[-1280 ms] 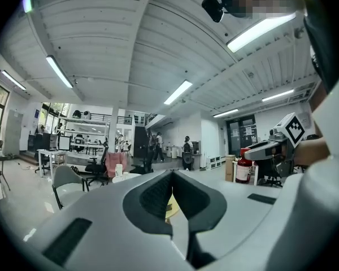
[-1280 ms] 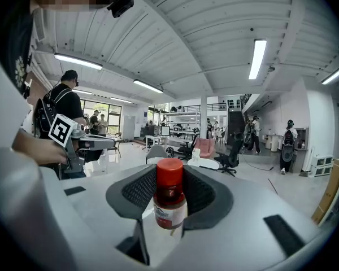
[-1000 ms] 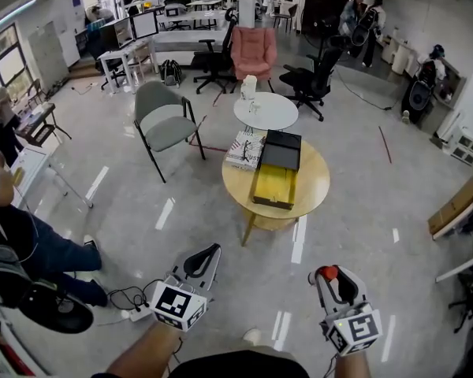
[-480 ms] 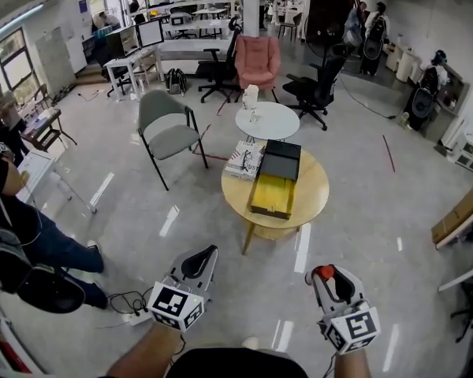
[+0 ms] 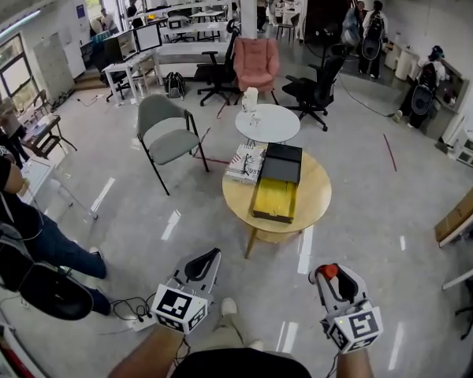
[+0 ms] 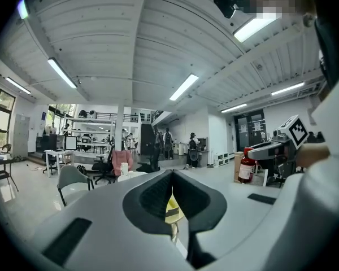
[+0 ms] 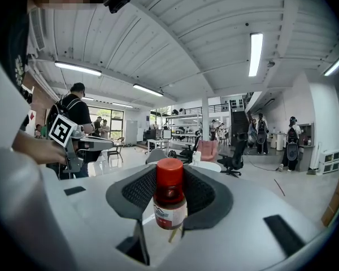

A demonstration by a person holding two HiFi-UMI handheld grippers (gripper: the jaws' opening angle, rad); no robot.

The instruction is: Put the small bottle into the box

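Observation:
A small bottle (image 7: 169,202) with a red cap and brown body stands upright between the jaws of my right gripper (image 7: 169,192), which is shut on it. In the head view that gripper (image 5: 333,278) is at the lower right, the bottle's red cap (image 5: 326,272) showing at its tip. The box (image 5: 273,198) lies open with a yellow inside on the round wooden table (image 5: 315,187) ahead, its black lid (image 5: 283,163) folded back behind it. My left gripper (image 5: 203,264) is at the lower left, shut and empty. Both grippers are well short of the table.
A patterned book (image 5: 246,164) lies beside the box's lid. Behind stands a small white round table (image 5: 266,122), and a grey chair (image 5: 167,128) is to the left. A person (image 5: 16,227) stands at the far left, with cables (image 5: 130,309) on the floor nearby.
The view has shifted slightly and the table sits a little lower in the frame. A shoe now shows at the bottom. Both grippers keep the same pose and grip.

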